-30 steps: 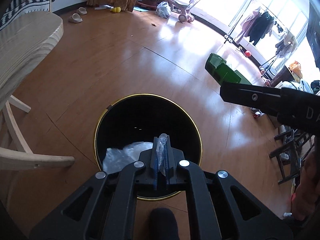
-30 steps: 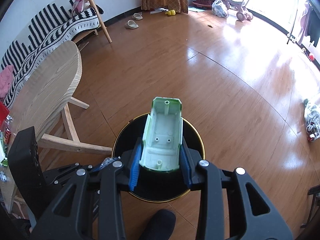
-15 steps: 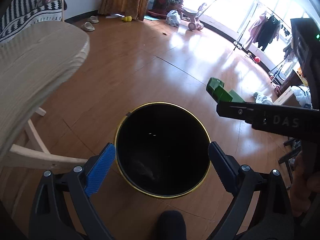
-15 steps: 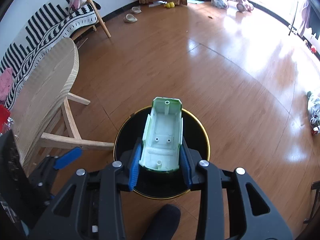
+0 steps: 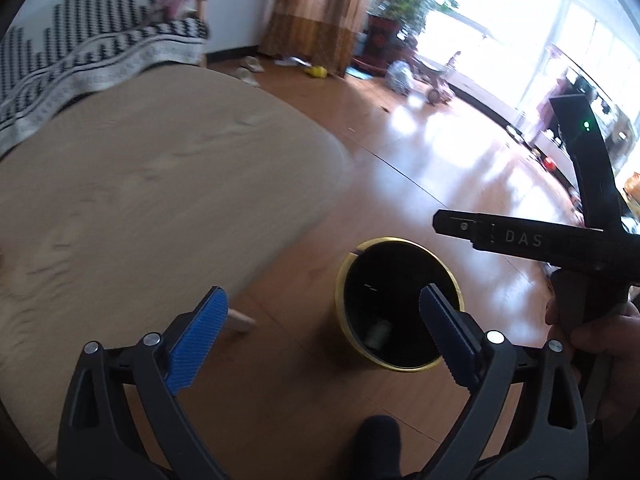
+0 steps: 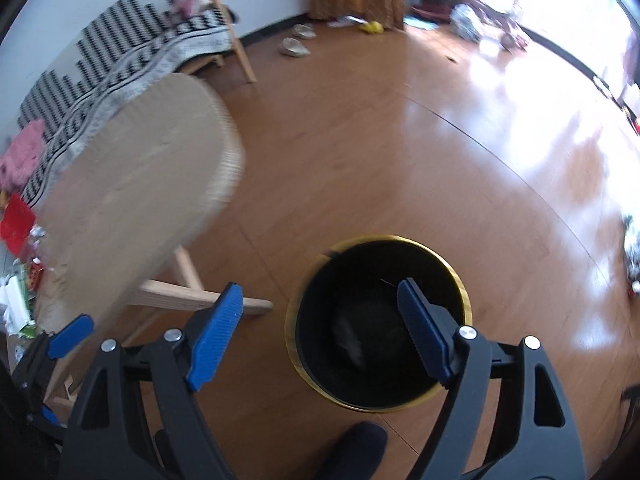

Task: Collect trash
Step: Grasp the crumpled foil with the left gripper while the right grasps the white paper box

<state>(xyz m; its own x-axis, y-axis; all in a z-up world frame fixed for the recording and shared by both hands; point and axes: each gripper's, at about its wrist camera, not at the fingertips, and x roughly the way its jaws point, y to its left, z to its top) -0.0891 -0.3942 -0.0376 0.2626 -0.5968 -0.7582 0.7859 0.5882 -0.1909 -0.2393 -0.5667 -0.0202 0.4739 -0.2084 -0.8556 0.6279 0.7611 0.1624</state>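
- Left wrist view: the left hand-held gripper (image 5: 322, 334) has its blue pads (image 5: 198, 342) spread wide with nothing between them.
- Black bin (image 5: 400, 306) with a gold rim stands on the wooden floor (image 5: 400, 184), ahead and below, showing past the right-hand pad, which overlaps its rim in the picture.
- Something pale lies at the bin's bottom; too dim to tell what.
- Right hand-held gripper's body (image 5: 540, 240) crosses the right side above the bin, held by a hand (image 5: 600, 332); white letters "DAS" read on it, and a green light glows on its upright part.
- Round wooden bench (image 5: 140, 184) fills the left, blurred.
- Right wrist view: the right hand-held gripper (image 6: 320, 328) is spread open and empty too, above the bin (image 6: 378, 322), whose mouth sits between the pads toward the right one.
- A pale blurred scrap lies inside the bin.
- Bench (image 6: 132, 196) lies to the left, with red and green litter (image 6: 16, 228) at its far left edge.
- No other writing can be read.
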